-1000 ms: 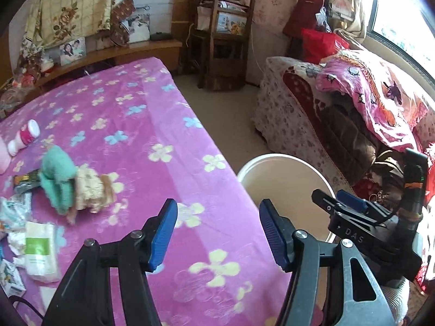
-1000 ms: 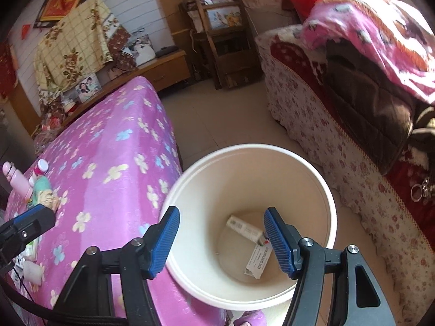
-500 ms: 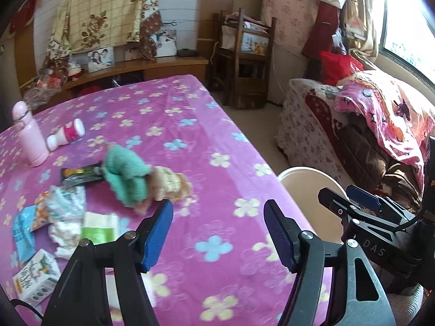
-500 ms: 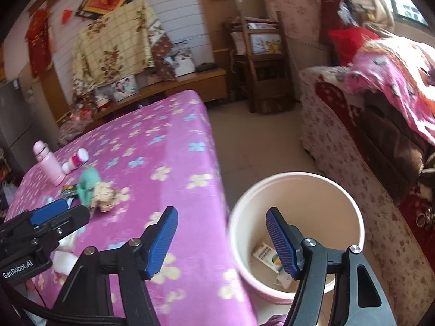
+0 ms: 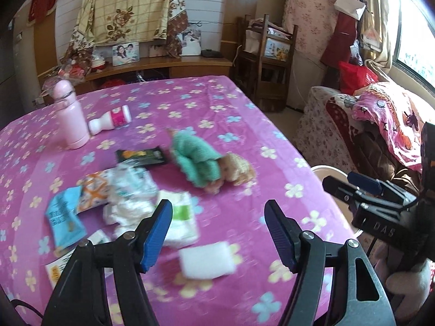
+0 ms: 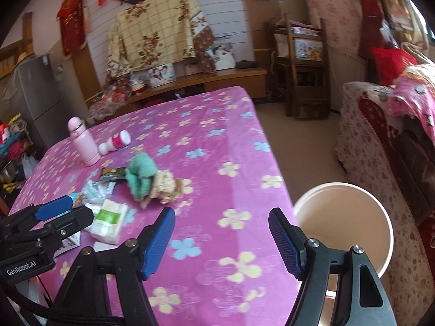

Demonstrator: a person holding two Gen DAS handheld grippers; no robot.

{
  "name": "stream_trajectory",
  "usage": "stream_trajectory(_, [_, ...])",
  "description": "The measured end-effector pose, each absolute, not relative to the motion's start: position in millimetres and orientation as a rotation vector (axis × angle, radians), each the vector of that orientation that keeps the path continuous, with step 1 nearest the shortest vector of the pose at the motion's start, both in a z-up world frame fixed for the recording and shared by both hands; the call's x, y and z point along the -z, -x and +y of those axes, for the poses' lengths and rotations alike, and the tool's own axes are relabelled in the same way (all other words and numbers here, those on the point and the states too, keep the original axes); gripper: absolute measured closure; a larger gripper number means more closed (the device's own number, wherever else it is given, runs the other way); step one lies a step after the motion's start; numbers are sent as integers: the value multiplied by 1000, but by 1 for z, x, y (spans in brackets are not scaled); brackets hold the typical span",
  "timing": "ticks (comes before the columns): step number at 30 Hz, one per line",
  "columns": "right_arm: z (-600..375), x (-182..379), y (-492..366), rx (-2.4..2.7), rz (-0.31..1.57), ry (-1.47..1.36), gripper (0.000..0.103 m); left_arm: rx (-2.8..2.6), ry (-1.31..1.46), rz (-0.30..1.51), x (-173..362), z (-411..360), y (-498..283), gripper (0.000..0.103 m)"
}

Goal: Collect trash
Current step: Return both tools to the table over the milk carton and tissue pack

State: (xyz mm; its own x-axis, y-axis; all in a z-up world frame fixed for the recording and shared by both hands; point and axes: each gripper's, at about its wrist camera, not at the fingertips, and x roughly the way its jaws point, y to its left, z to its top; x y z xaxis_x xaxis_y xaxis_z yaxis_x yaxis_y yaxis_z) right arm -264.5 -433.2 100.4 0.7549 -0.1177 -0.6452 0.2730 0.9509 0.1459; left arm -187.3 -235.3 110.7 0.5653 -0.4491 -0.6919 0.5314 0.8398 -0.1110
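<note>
Trash lies on the purple flowered table: a tissue pack with a green label, a white pad, crumpled white wrappers, a blue wrapper and a black wrapper. My left gripper hovers open over the tissue pack and pad, holding nothing. My right gripper hangs above the table's near right edge. Its jaws are opening with nothing between them. The cream bin stands on the floor to its right; its inside is hidden.
A green cloth and a beige cloth lie mid-table. A pink bottle stands at the far left beside a tipped white bottle. A sofa with a pink blanket is right; a wooden chair stands behind.
Both grippers swung left and up, away from over the bin toward the trash on the table. Both pairs of jaws stand wider than before.
</note>
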Motion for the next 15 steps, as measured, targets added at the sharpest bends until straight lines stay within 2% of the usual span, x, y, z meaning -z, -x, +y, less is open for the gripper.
stream_trajectory(15, [-370,-105,236,100,698,-171,28,437,-66,787,-100,-149,171,32])
